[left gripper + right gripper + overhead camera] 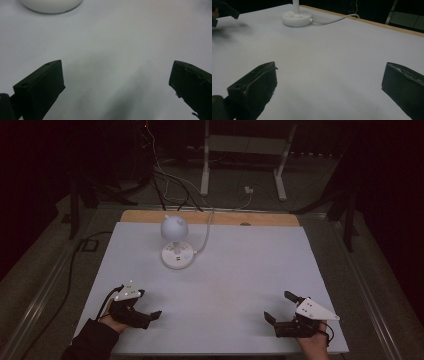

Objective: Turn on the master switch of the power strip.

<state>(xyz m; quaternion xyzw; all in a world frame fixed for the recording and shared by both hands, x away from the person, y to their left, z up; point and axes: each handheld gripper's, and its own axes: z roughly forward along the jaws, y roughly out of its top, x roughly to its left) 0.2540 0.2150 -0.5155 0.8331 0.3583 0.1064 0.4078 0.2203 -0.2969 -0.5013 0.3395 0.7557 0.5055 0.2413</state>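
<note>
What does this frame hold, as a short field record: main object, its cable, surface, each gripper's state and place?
main object: white desk lamp, round base, round head, standing upright toward the table's far side
cable: white cord runs from the base off the far edge
surface: pale table sheet
left gripper: open, empty, near edge, apart from the lamp
right gripper: open, empty, near edge, apart from the lamp
contact: none with the lamp

lamp | white, round base, globe head; upright | far centre of my table; cord trailing back
</note>
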